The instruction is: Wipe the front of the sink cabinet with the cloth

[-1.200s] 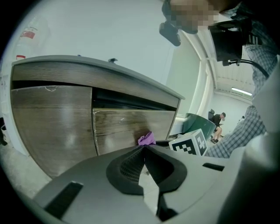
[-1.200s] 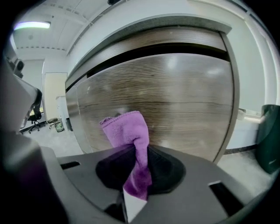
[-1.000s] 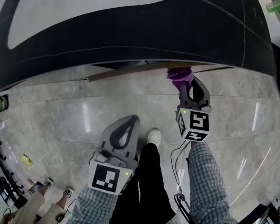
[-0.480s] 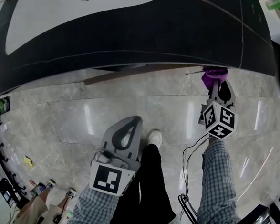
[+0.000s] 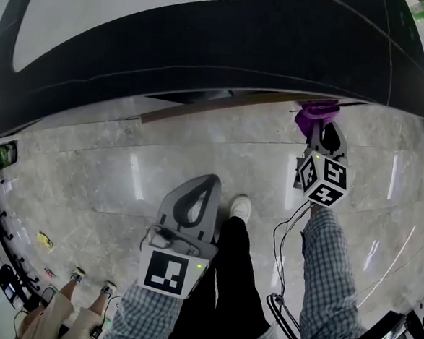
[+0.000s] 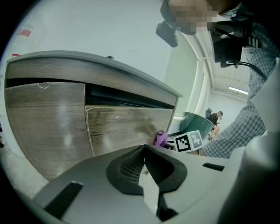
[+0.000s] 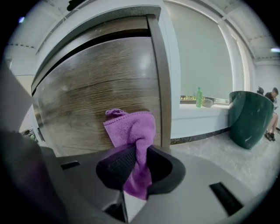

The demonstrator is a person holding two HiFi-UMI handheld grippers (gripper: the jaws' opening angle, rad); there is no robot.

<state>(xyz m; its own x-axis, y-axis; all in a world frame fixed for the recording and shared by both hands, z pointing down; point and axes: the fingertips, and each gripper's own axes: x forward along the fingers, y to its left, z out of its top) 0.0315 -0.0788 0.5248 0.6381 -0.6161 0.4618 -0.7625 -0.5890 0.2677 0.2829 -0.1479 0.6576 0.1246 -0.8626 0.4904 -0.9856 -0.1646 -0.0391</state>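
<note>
Head view: a person stands facing the sink cabinet with a gripper in each hand. Both sleeves are checked, and one white shoe rests on the floor between the arms.
Right gripper: raised forward to the cabinet, jaws clenched on the cloth. Its marker cube faces the head camera.
Cloth: purple. A pinched fold runs down between the right gripper's pads, and the free upper part spreads flat against the cabinet front. In the head view it shows as a purple tuft just under the counter's edge.
Sink cabinet front: wood-grain panel with a dark gap along the top. The cloth sits low on it, just beside the panel's vertical end edge in the right gripper view.
Left gripper: held low and back, well apart from the cabinet. Jaws are pressed together with nothing between them.
Counter: a dark curved band overhanging the cabinet, with a pale top surface beyond it.
Floor: glossy grey marble tiles.
Left gripper view, background: the cloth and the right gripper's cube show beside the far end of the panel.
Bottle: green, upright on a pale ledge past the cabinet's end.
</note>
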